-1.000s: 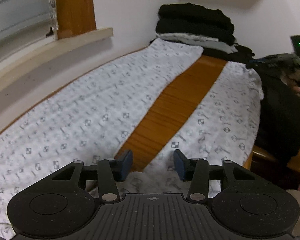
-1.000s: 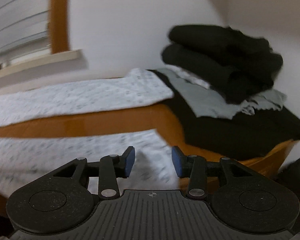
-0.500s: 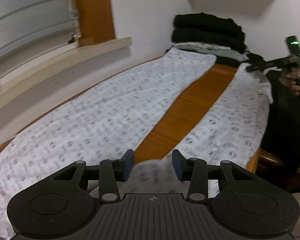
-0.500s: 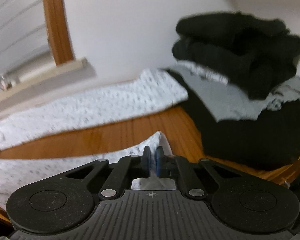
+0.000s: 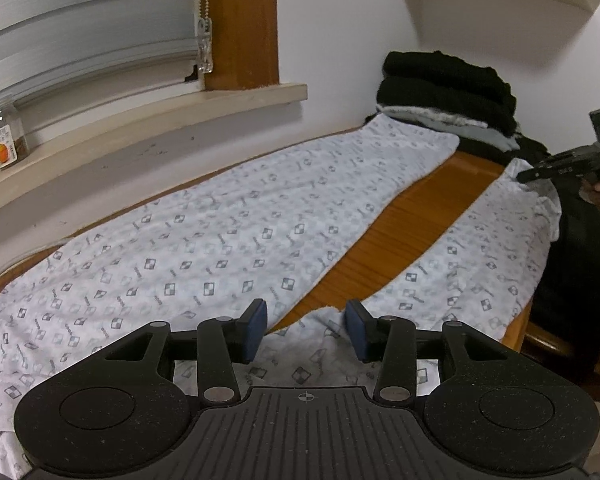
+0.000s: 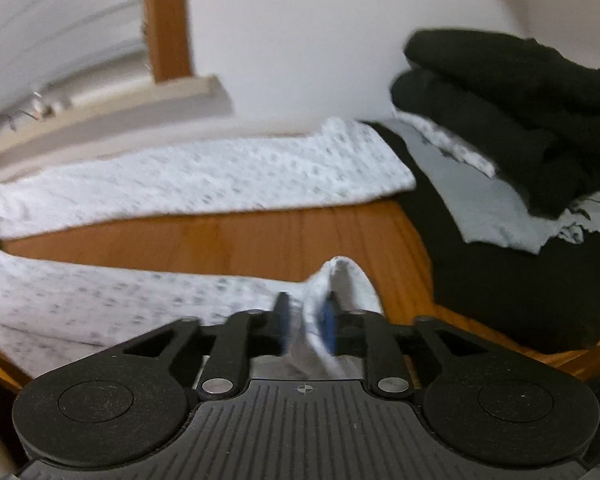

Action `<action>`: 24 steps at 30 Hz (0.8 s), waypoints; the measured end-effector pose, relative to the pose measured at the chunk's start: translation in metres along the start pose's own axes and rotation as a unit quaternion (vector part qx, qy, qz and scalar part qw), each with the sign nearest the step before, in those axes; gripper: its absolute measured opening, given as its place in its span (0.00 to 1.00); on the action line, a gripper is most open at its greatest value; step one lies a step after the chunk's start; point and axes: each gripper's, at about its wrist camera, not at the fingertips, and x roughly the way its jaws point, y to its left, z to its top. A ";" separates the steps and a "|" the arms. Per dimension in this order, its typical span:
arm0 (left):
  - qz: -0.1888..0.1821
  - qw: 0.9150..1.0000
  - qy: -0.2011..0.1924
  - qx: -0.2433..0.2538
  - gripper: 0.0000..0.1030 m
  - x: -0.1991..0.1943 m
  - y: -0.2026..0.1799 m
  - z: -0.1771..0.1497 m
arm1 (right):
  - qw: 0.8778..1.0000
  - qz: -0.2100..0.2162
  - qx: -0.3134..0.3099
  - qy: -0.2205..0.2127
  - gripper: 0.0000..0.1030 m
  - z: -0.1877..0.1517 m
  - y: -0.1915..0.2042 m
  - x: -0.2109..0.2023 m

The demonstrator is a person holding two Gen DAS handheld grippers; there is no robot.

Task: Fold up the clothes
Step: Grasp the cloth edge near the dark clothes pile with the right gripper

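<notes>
Trousers [image 5: 228, 248] of thin white printed cloth lie spread flat over the wooden surface [image 5: 416, 220], their two legs running from the lower left of the left wrist view up toward the upper right, with bare wood between them. The cloth looks light, soft and limp; I judge it will sag and crease wherever it is unsupported, so hems, waist and corners are the sensible places to pinch.

The left tongs [image 5: 306, 330] stand wide apart over the crotch area at the bottom centre, holding nothing. The right tongs [image 6: 306, 322] are nearly closed on the hem corner of the nearer leg [image 6: 340, 280], which rises in a small peak at the lower centre of that blurred view; the same tool shows at the right edge of the other view [image 5: 556, 166].

A stack of folded clothes [image 6: 500, 112], black over grey, sits at the upper right. On the windowsill [image 5: 140, 128], far left, stands a clear jar [image 5: 6, 132]; its contents cannot be made out.
</notes>
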 end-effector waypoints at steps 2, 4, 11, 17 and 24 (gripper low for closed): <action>0.001 1.000 -0.002 -0.002 0.46 -0.002 0.001 -0.001 | 1.000 0.004 0.018 0.010 0.28 0.002 -0.010 0.006; 0.003 1.000 -0.009 -0.008 0.46 -0.010 0.003 -0.003 | 0.999 0.010 0.037 -0.004 0.21 0.003 -0.017 0.006; -0.001 1.000 -0.023 -0.002 0.42 -0.040 0.001 -0.011 | 0.991 -0.021 0.092 -0.096 0.06 0.000 -0.024 -0.019; 0.010 0.999 0.001 0.031 0.42 -0.036 -0.003 -0.015 | 0.992 -0.042 0.094 -0.071 0.07 -0.011 -0.024 -0.007; 0.021 0.999 0.026 0.034 0.33 -0.021 0.006 -0.023 | 0.993 -0.047 0.087 -0.071 0.07 -0.012 -0.017 -0.004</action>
